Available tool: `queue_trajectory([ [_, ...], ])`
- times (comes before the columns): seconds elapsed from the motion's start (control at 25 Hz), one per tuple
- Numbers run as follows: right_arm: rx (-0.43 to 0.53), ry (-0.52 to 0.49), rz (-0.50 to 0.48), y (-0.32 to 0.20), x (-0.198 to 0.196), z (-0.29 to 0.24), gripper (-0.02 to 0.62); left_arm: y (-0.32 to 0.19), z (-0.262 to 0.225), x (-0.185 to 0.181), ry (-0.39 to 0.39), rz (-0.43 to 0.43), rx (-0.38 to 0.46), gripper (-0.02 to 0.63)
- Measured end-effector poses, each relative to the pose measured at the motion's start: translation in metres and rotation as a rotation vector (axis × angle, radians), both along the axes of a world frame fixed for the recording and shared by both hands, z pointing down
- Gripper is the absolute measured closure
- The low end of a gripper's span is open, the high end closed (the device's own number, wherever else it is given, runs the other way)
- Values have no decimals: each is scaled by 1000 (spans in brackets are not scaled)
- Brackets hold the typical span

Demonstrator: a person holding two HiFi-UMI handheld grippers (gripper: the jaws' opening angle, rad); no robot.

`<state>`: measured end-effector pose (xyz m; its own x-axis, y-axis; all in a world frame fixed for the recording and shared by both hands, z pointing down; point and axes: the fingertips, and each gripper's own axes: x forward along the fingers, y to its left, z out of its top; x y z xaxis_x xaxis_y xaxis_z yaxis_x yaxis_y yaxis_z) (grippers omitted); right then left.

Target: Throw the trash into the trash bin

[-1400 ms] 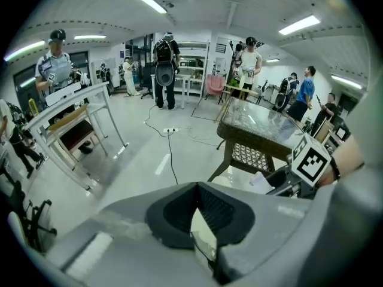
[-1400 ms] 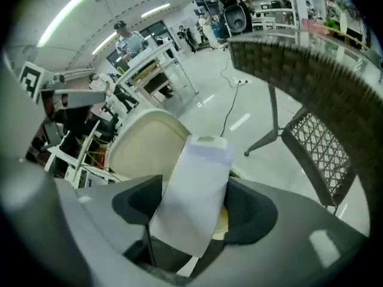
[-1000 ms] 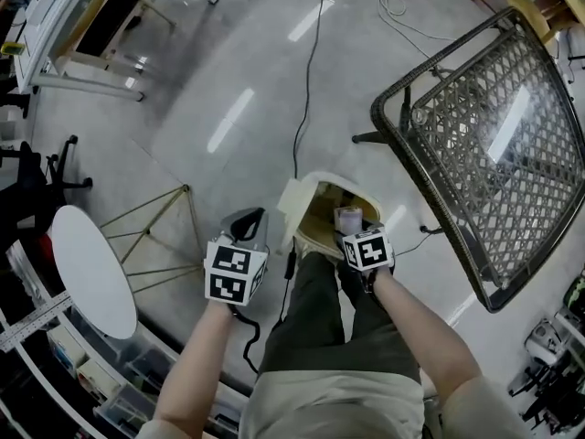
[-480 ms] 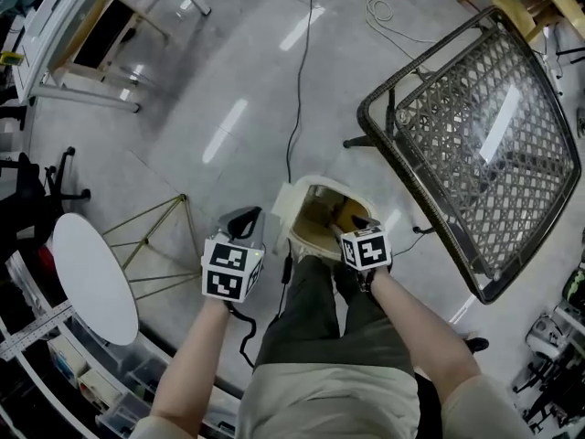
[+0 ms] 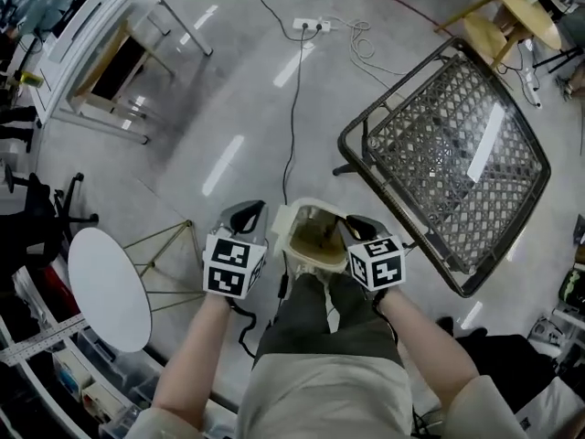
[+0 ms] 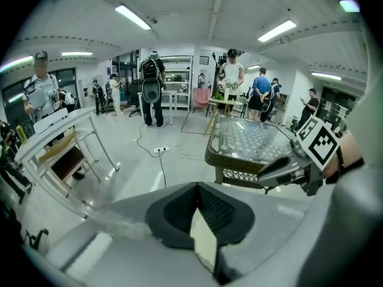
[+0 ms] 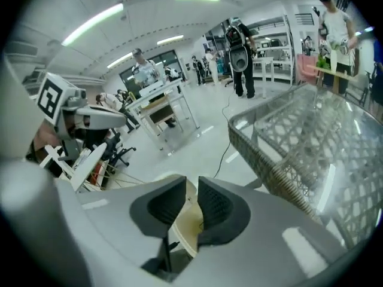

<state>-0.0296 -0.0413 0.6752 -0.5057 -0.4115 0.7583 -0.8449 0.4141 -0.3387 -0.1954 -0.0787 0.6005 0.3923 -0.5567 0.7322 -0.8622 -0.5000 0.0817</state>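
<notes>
Both hang above the trash bin [image 5: 302,212]: left gripper [image 5: 245,214] jaws together; right gripper [image 5: 356,225] jaws just closing, slightly apart, seemingly empty.

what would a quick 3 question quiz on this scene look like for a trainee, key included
1. True or false: the trash bin stands on the wicker table.
2. What does the black cable leading away from the bin end at?
3. The round white table is on the person's: A left, B right, C straight ahead.
Key: 1 false, it stands on the floor. 2 the white power strip. 3 A.
</notes>
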Motion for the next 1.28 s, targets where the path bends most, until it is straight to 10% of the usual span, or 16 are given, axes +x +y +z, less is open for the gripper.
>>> queue_trajectory([
  [0.76,573,-120,143,-9,48,-324,591,-6,-233,82,40,250,409,604],
  [1.28,960,-19,83,34,64,-493,591,12,-390,79,127,197,760,604],
])
